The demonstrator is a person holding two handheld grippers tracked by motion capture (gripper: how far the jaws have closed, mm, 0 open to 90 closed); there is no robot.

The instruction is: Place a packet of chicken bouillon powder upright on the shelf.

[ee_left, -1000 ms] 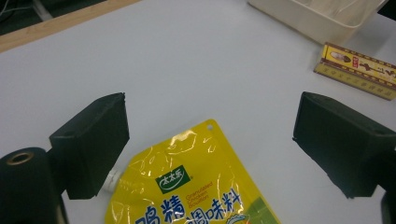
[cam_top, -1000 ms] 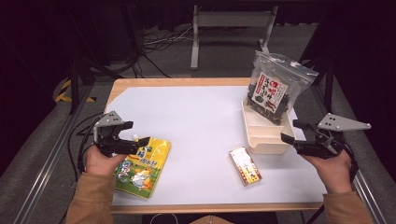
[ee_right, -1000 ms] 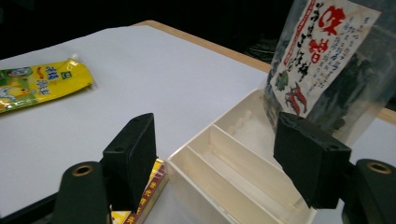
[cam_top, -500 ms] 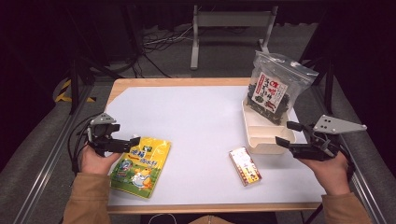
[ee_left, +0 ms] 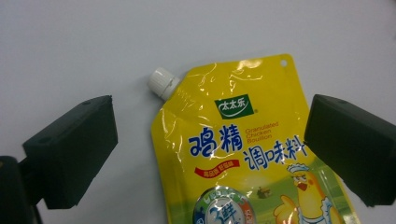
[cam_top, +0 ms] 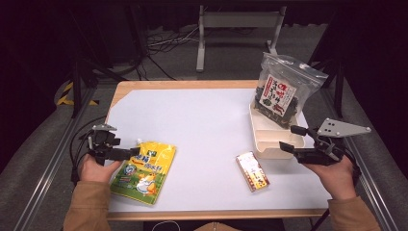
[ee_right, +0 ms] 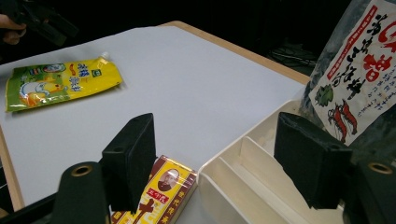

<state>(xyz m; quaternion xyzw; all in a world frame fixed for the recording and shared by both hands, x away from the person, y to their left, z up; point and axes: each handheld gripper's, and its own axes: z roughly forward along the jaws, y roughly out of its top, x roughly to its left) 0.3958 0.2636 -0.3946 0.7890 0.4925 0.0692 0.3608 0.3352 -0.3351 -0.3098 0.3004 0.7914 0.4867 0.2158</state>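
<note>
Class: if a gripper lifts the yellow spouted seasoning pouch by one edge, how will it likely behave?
The yellow seasoning pouch is glossy film lying flat, so it would probably sag and may slip between pads. Its white screw cap looks rigid, likely the firmer hold.

middle of the table [cam_top: 202, 125] lies bare; tray [cam_top: 269, 144], small box [cam_top: 252, 172] crowd right, pouch [cam_top: 144, 166] left.
</note>
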